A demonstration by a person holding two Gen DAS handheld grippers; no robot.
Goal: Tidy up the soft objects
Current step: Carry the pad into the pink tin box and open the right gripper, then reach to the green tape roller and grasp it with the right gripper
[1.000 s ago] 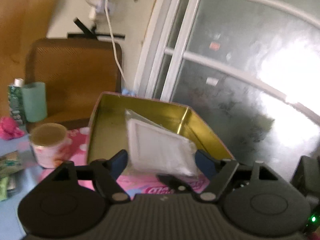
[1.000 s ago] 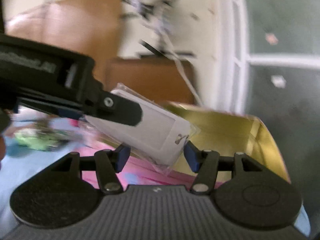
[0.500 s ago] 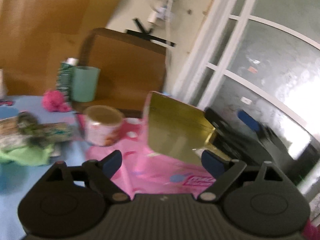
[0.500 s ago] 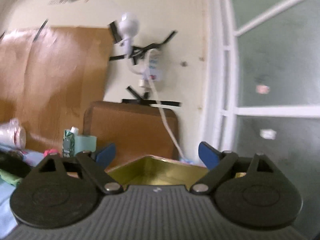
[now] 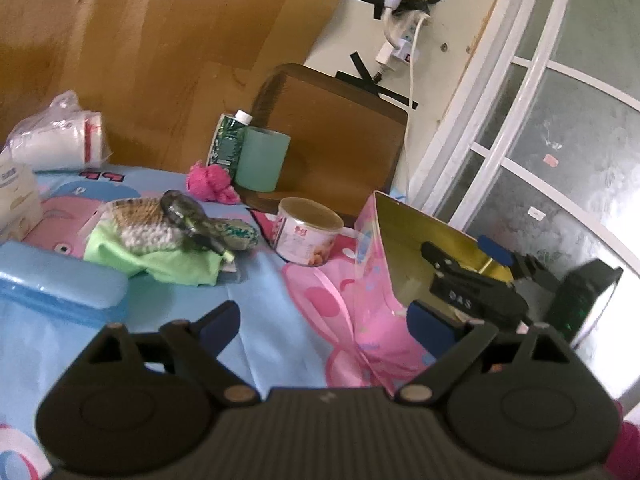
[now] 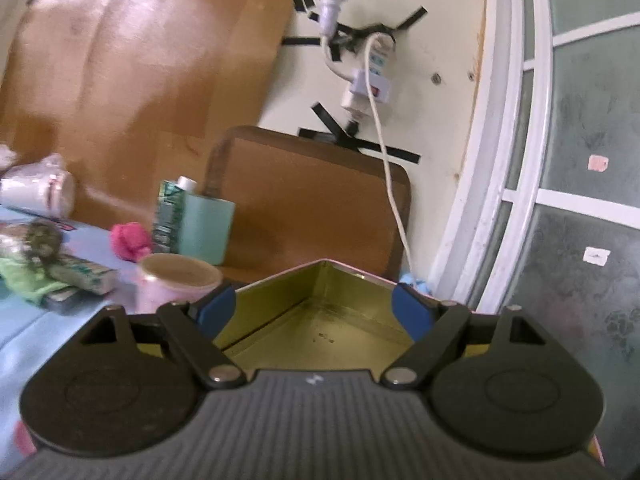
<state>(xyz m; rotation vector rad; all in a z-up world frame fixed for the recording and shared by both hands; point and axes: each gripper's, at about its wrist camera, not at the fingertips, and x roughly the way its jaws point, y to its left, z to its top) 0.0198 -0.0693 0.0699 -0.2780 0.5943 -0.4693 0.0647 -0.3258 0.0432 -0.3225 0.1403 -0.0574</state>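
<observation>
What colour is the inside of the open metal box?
Gold-yellow. The metal box shows it best in the right wrist view.

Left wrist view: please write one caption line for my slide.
Open left gripper over the cartoon-print cloth, facing a pile of soft items; right gripper at the gold tin.

Counted on the surface

One gold tin (image 5: 404, 256), one pink can (image 5: 306, 236), one green cup (image 5: 262, 158), one carton (image 5: 226, 142), one pink knit ball (image 5: 210, 182), one blue case (image 5: 60, 288), one heap of cloths (image 5: 160, 240) (too tangled to count).
</observation>
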